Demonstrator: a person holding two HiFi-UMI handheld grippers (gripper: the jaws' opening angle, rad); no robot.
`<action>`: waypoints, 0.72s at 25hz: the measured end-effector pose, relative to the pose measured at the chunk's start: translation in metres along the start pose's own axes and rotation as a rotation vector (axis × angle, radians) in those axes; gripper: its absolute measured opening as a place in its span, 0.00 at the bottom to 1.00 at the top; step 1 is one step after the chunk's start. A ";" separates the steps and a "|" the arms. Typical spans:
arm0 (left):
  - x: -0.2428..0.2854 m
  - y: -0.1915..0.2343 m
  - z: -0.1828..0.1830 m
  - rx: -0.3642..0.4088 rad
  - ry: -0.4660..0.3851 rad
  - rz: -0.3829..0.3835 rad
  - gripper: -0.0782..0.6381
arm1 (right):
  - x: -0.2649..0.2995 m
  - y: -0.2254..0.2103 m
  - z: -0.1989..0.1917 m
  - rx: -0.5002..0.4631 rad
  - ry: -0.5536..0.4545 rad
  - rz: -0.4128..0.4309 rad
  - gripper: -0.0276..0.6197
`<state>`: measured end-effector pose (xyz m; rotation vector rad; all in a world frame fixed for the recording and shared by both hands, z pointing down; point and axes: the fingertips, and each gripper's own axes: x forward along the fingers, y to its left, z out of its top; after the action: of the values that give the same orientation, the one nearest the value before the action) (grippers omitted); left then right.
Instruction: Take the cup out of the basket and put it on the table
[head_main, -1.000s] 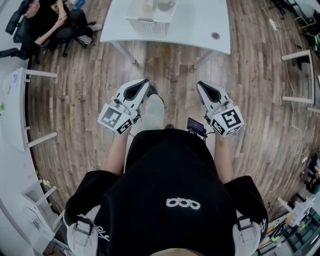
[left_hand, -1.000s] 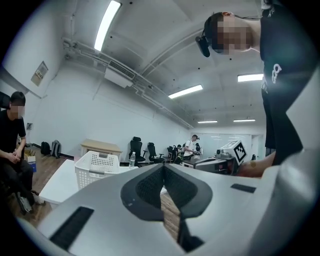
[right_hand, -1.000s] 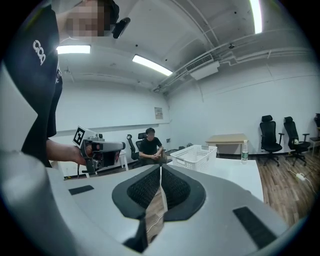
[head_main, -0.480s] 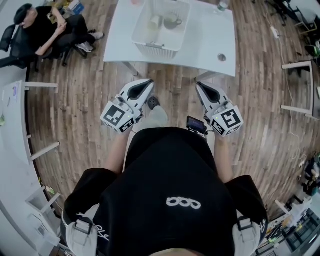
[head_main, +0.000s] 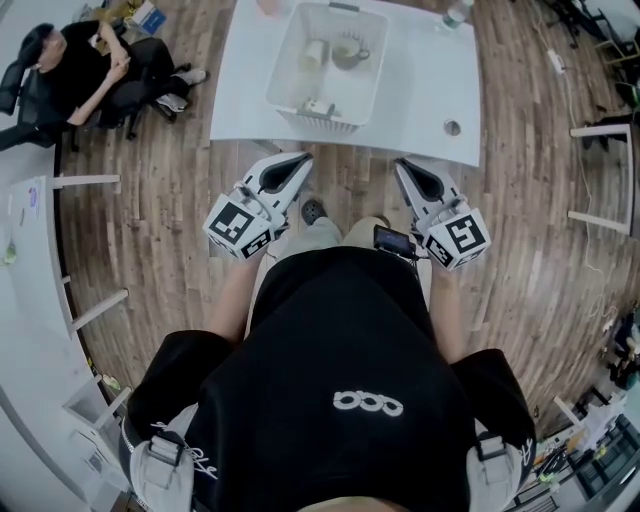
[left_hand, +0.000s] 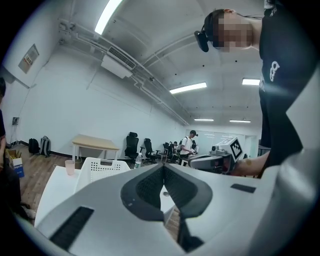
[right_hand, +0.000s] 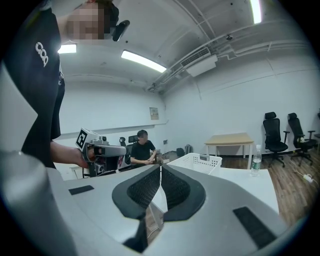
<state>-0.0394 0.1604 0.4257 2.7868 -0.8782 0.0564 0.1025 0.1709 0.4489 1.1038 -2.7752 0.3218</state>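
Bright ceiling-strip light, sharp, fisheye-warped edges

We log white counter (head_main: 420, 90), white perforated basket (head_main: 284, 72), brown plank floor (head_main: 530, 230), black shirt (head_main: 340, 340) with white looped mark.

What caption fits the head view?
Shut, empty left gripper and right gripper short of the table with the basket holding a cup.

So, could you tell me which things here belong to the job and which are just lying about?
For the job: basket, cups in it, white table, left hand-held gripper, right hand-held gripper, both shut and empty.
Lying about: pink cup, water bottle, wooden desk, office chairs.
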 end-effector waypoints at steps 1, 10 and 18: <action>0.006 0.003 0.000 -0.002 0.006 0.002 0.12 | 0.003 -0.006 0.001 0.000 -0.001 0.002 0.08; 0.079 0.041 0.005 -0.015 0.014 0.089 0.12 | 0.032 -0.091 0.017 -0.019 -0.005 0.087 0.08; 0.161 0.074 0.021 0.001 0.003 0.205 0.12 | 0.060 -0.180 0.036 -0.063 0.015 0.225 0.08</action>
<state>0.0496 0.0066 0.4364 2.6859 -1.1599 0.0939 0.1822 -0.0050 0.4524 0.7731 -2.8779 0.2628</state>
